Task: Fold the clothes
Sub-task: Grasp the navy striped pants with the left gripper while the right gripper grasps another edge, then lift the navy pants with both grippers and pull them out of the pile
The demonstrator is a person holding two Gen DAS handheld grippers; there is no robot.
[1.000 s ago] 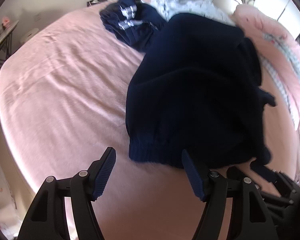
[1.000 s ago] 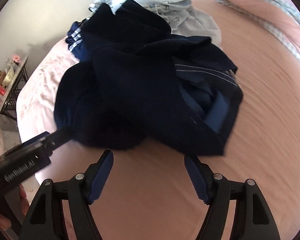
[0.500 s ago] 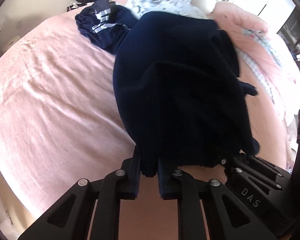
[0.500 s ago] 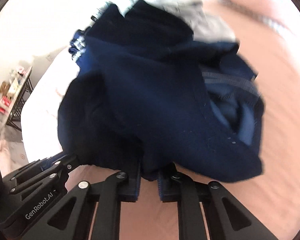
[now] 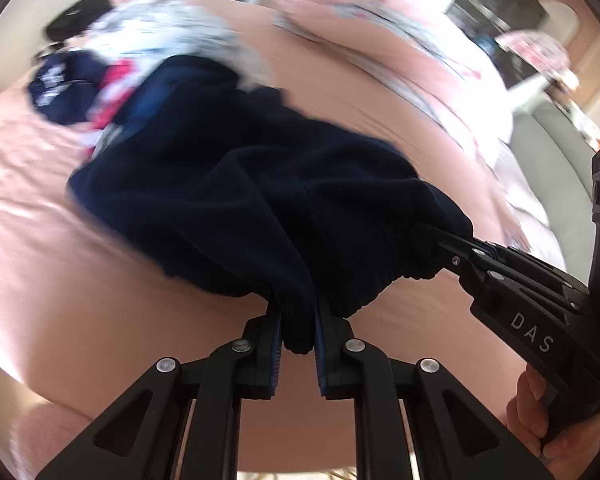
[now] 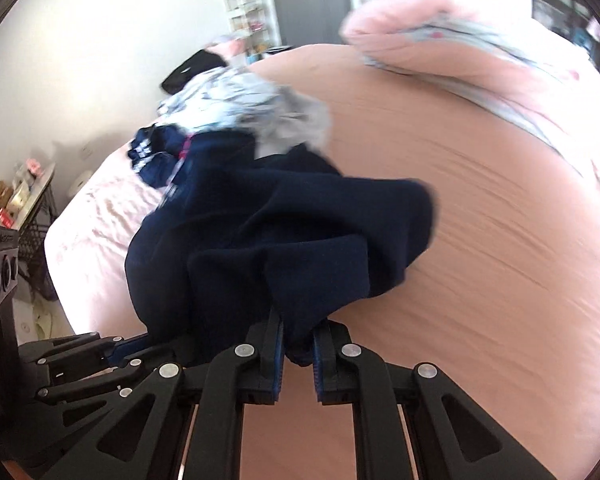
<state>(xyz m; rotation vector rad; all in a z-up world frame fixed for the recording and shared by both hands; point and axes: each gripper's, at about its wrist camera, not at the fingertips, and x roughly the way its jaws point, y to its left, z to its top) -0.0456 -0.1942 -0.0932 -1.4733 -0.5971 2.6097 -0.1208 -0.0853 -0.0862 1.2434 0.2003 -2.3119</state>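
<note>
While clamped: both tongs (image 5: 297, 334) (image 6: 298, 344) on navy garment (image 5: 236, 184).

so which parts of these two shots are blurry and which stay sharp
Left wrist view: the navy garment and clothes pile are smeared, the left gripper crisp. Right wrist view: bed sheet streaked, right gripper sharp, window glare top right.
</note>
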